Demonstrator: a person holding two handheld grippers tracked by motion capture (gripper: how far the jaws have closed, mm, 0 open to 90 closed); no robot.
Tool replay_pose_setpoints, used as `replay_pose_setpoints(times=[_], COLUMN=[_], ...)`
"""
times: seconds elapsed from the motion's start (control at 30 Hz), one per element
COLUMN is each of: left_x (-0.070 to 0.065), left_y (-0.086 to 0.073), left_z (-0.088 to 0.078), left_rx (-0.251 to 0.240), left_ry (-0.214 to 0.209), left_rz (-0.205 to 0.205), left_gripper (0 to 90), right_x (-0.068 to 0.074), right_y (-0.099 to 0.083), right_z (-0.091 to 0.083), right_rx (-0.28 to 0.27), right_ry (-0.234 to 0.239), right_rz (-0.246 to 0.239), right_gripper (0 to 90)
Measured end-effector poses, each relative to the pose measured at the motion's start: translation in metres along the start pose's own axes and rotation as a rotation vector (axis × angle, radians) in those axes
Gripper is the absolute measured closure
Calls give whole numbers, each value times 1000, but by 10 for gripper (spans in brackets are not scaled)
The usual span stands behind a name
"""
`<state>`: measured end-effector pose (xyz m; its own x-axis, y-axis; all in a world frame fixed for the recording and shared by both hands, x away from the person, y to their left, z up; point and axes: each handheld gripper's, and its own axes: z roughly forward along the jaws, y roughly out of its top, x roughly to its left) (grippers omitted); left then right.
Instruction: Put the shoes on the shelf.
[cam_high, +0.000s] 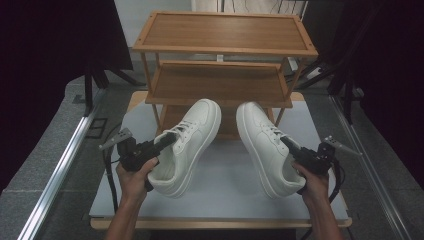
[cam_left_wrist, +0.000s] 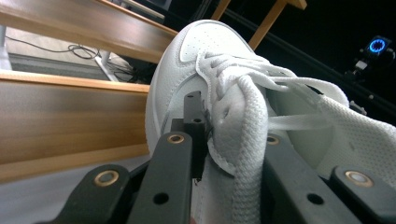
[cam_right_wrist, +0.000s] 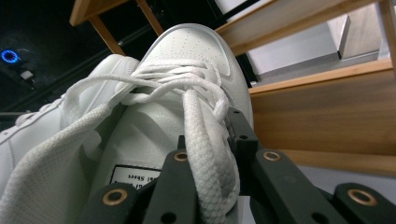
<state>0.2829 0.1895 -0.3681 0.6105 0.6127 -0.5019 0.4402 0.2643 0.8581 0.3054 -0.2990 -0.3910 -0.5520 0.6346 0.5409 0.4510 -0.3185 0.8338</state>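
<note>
High view: two white sneakers lifted clear of the pale counter (cam_high: 225, 195), toes pointed toward the wooden shoe rack (cam_high: 225, 55) at the far edge. Left sneaker (cam_high: 187, 145) tilted onto its outer side, sole facing left, toe near the rack's lowest shelf. Right sneaker (cam_high: 265, 147) tilted the other way, sole facing right, well apart from its mate at the heel, closer at the toe. Left gripper (cam_high: 167, 140) held in the left hand (cam_high: 135, 177), reaching into the shoe's lace area. Right gripper (cam_high: 289, 145) held in the right hand (cam_high: 312, 182), likewise at the laces.

Left gripper view: black fingers (cam_left_wrist: 194, 121) clamped together on the eyelet edge of the left sneaker's upper beside the padded tongue, laces bunched just past the grip, rack shelves beyond at left.

Right gripper view: fingers (cam_right_wrist: 240, 133) clamped on the eyelet edge of the right sneaker, its tongue with a printed label lying between the gripper's arms, left sneaker visible behind at left, rack shelves at right.
</note>
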Motion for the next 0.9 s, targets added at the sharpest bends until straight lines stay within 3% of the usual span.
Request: replay_pose_setpoints(times=[0.5,0.67,0.9], left_x=[-2,-1,-2], left_y=[30,33,37], left_z=[6,9,16], left_rx=[-27,-36,-32], left_ry=[-1,-17,-4], left_rz=[30,10,16], left_gripper=[817,817,817], right_x=[10,12,14], right_y=[20,26,33], right_z=[9,11,15], right_rx=[-36,-54,-56], right_ry=[14,5,-7], right_rz=[21,27,31], right_gripper=[838,838,838])
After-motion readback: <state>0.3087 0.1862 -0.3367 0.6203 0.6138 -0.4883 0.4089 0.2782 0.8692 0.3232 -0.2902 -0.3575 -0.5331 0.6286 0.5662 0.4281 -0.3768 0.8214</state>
